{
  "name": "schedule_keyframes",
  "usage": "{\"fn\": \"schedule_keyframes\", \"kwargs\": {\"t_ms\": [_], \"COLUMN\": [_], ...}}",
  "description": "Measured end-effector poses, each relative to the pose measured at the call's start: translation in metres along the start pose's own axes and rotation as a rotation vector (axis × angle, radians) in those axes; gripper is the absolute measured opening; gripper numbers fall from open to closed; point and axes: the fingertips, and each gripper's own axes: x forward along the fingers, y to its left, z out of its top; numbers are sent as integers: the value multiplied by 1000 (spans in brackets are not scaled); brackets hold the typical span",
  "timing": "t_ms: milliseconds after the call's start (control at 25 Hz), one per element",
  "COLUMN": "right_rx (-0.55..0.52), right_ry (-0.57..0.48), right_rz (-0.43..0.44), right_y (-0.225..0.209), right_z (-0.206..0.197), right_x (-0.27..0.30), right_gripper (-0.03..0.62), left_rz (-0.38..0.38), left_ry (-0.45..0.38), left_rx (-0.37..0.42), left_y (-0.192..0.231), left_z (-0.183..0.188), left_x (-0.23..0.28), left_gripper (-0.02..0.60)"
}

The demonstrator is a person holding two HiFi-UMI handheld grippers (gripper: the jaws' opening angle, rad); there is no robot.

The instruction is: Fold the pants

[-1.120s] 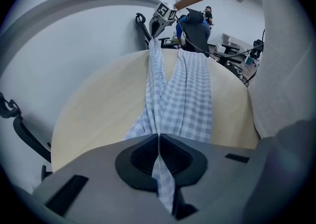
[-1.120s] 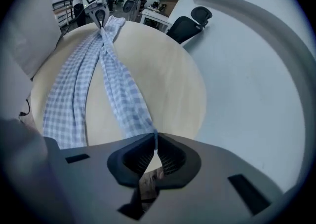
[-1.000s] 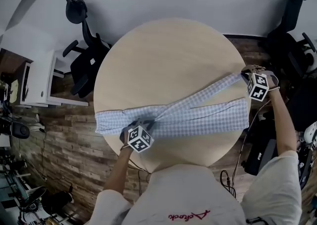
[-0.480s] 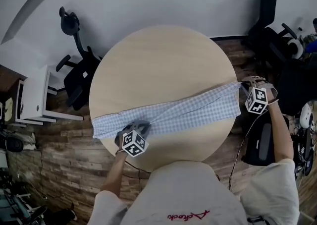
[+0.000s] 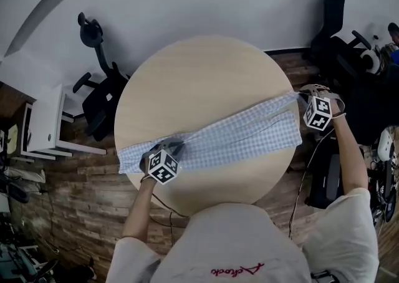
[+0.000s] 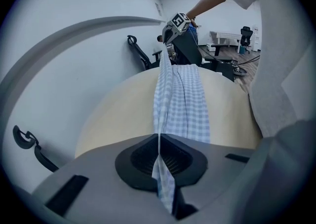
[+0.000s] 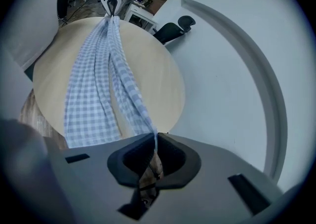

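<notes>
The blue-and-white checked pants (image 5: 230, 138) stretch across the near half of the round wooden table (image 5: 206, 76), from lower left to upper right. My left gripper (image 5: 173, 149) is shut on the pants' left end, with cloth pinched between its pads (image 6: 159, 156) and hanging down. My right gripper (image 5: 303, 93) is shut on the other end at the table's right edge; the fabric (image 7: 126, 85) runs taut from its pads (image 7: 154, 145) toward the left gripper (image 7: 109, 2). One layer is lifted off the table between the two grippers.
Black office chairs stand at the left (image 5: 100, 91) and upper right (image 5: 336, 32). A white cabinet (image 5: 43, 123) is at far left. The floor is dark wood planks (image 5: 87, 201), with black equipment (image 5: 324, 179) at the right.
Both grippers have risen, lifting the held edge of the pants. The right gripper has drawn the pants' end inward and up, so the two legs now lie closer together.
</notes>
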Motion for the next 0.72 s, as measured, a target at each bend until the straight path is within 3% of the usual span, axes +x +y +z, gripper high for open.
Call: {"fn": "schedule_keyframes", "kwargs": {"t_ms": [80,160,360,440,720], "right_rx": [-2,-7,-42,-32,86], "right_ry": [-21,-20,77,112,109], "right_rz": [-30,-4,224,279,335], "right_y": [-1,24,155,186,209], "right_z": [1,-9,-63,-76,-87], "right_x": [-7,-9,6,9,5], "right_gripper": [43,43,44,44,45], "left_rz": [2,-35,-196,-227,-259], "left_ry": [-14,-10,67,98,121], "left_rx": [6,22,18,3,-13], "left_y": [-1,-23,-113,-132,-145], "left_z": [5,2,-33,-45,-45], "left_x": [-6,-5,27,35,40], "left_gripper": [40,40,41,41,43]}}
